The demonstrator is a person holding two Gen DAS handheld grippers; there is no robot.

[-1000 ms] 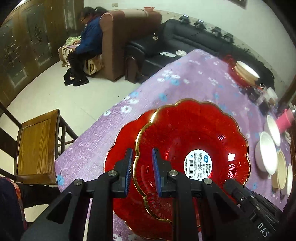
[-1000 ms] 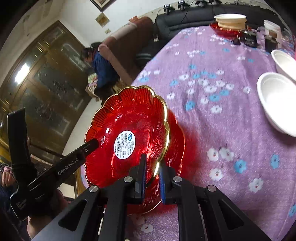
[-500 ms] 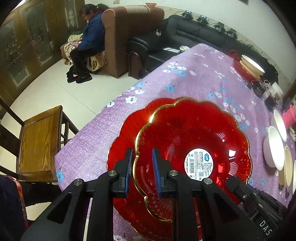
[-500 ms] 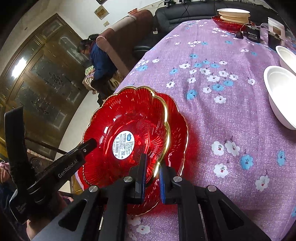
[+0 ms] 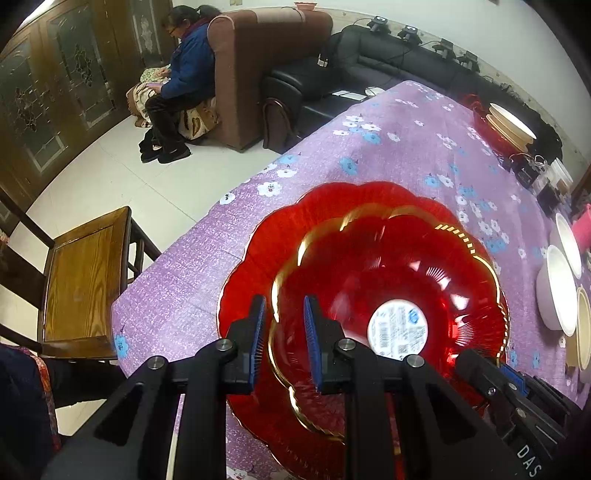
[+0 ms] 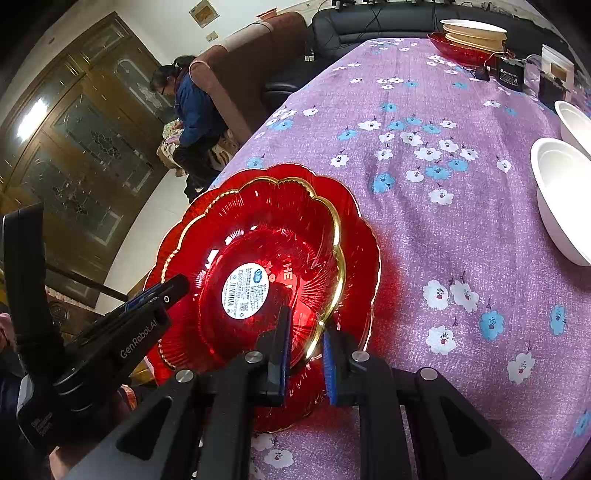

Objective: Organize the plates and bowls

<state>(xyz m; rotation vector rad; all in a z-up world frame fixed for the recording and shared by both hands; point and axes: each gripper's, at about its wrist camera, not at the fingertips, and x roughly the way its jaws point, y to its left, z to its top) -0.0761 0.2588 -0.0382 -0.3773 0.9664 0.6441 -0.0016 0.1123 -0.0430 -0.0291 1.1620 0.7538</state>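
Left wrist view shows me the upper red plate (image 5: 388, 295), with gold rim and a white label in its centre, sitting over a second red plate (image 5: 255, 254) near the corner of the purple flowered tablecloth (image 5: 406, 140). I cannot tell if the upper plate is fully nested or a little above the lower one; it looks blurred here. My left gripper (image 5: 282, 341) has its jaws on both sides of the gold rim, but with a gap that I can see, so I judge the grip as released. In the right wrist view my right gripper (image 6: 304, 354) is the same: the rim passes between the jaws and they seem not to pinch it.

So I think stacking these two plates is almost done. Left to do: the white bowls (image 6: 561, 199) at the right side lie separately, and a cream bowl (image 5: 583, 328) beside them. Far away a stack of pale dishes (image 6: 472, 31) sits on another red plate (image 6: 458, 51).
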